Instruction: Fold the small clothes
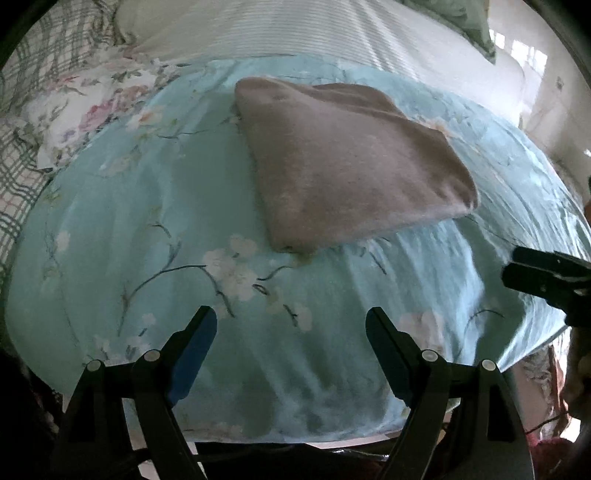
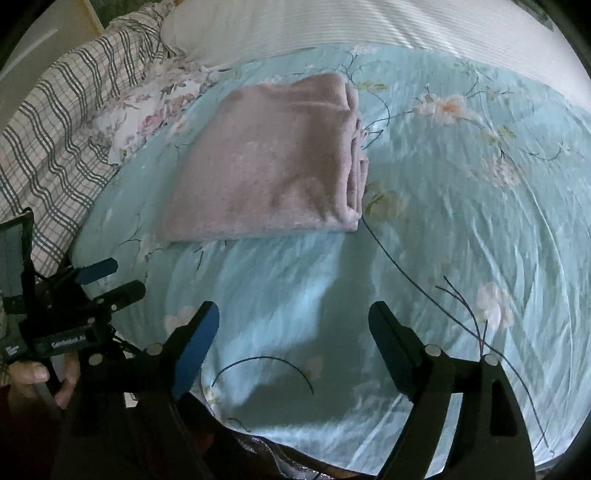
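A small pinkish-mauve garment (image 1: 343, 162) lies folded into a thick rectangle on the light blue floral sheet (image 1: 147, 229). In the right wrist view the same garment (image 2: 266, 162) shows its stacked fold edges on its right side. My left gripper (image 1: 291, 325) hovers over the sheet just short of the garment's near edge, jaws wide apart, nothing between them. My right gripper (image 2: 293, 321) is also open and empty, below the garment's near right corner. Each gripper shows in the other's view: the right one (image 1: 543, 273) at the far right, the left one (image 2: 107, 280) at the left, held by a hand (image 2: 33, 380).
A plaid blanket (image 2: 55, 140) and a floral pillowcase (image 1: 74, 118) lie at the left of the bed. A white striped cover (image 2: 369, 26) runs along the far side. The sheet's near edge (image 1: 295, 439) curves just behind my fingers.
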{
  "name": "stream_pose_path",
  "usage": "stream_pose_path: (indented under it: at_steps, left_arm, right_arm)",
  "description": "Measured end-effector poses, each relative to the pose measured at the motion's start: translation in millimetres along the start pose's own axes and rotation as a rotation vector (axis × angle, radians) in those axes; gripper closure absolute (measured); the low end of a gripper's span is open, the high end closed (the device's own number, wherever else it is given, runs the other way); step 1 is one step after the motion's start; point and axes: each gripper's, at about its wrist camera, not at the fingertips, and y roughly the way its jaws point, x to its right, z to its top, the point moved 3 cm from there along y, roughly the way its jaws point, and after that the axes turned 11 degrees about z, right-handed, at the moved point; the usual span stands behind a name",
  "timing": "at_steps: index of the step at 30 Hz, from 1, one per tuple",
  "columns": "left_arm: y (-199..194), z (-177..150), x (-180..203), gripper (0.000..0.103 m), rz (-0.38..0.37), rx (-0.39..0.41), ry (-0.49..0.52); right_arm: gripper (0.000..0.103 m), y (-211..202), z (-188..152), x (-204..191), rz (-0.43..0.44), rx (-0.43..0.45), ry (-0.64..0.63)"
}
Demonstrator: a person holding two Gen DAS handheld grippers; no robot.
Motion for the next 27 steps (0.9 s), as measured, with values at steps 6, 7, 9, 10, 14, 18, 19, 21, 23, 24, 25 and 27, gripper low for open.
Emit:
stream_pose_path:
  at_steps: [6, 7, 9, 10, 14, 18, 19, 21, 23, 24, 25, 27]
  left_arm:
    - [-12, 3, -15, 0.02, -0.017, 0.044, -0.111]
    - [-13, 4, -15, 0.02, -0.023, 0.034, -0.108]
    - [-16, 10, -10, 0.02, -0.026, -0.002, -0.039]
    - [-19, 12, -8, 0.02, -0.003, 0.009, -0.024]
    - [-40, 27, -3, 0.019, 0.083, 0.108, 0.032]
    - [-45, 44, -6, 0.014, 0.066, 0.123, 0.031]
    - [-44, 47, -6, 0.011, 0.061, 0.122, 0.029]
    - [-39, 54, -8, 0.007, 0.086, 0.107, 0.029]
    - [-32, 58, -9, 0.007, 0.105, 0.093, 0.028]
    - [-29, 58, -9, 0.007, 0.108, 0.09, 0.026]
    - [-27, 59, -9, 0.007, 0.113, 0.085, 0.024]
    - [-23, 61, -11, 0.007, 0.121, 0.08, 0.02]
  right_arm:
    - [0.018, -12, 3, -3, -0.022, 0.026, -0.024]
    - [0.018, -14, 5, -4, -0.023, 0.029, -0.031]
    - [0.017, -18, 10, -8, -0.02, 0.031, -0.053]
    - [0.017, -21, 12, -10, -0.016, 0.032, -0.066]
    - [0.009, -30, 23, -21, -0.01, 0.046, -0.127]
    - [0.001, -31, 31, -24, -0.007, 0.054, -0.154]
    - [0.001, -30, 32, -23, -0.007, 0.052, -0.155]
    - [0.001, -27, 34, -22, -0.007, 0.05, -0.15]
    - [0.001, -22, 35, -20, -0.004, 0.045, -0.143]
    - [0.001, -20, 34, -19, -0.003, 0.04, -0.141]
    - [0.001, -17, 35, -18, -0.001, 0.034, -0.139]
    - [0.001, -12, 36, -16, 0.005, 0.021, -0.133]
